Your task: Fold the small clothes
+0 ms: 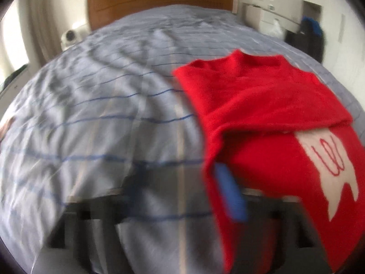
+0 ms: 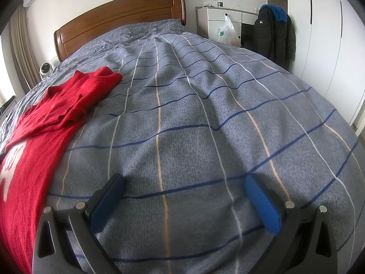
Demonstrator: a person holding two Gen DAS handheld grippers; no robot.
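A small red sweater (image 1: 262, 105) with a white patch (image 1: 328, 159) lies on the grey-blue checked bedcover (image 1: 102, 114). The left wrist view is blurred by motion. Only one blue finger pad (image 1: 230, 194) of my left gripper shows, against the sweater's near left edge; red cloth hangs beside it. The other finger is hidden in blur, so I cannot tell if the left gripper grips the cloth. In the right wrist view the sweater (image 2: 45, 123) lies at the left, one sleeve folded across its body. My right gripper (image 2: 184, 203) is wide open and empty, low over bare bedcover (image 2: 205, 114) right of the sweater.
A wooden headboard (image 2: 118, 20) stands at the far end. A white cabinet with a hanging plastic bag (image 2: 224, 32) and a dark jacket (image 2: 273, 34) are beyond the bed's right side. A small white round device (image 2: 45, 69) sits at the far left by curtains.
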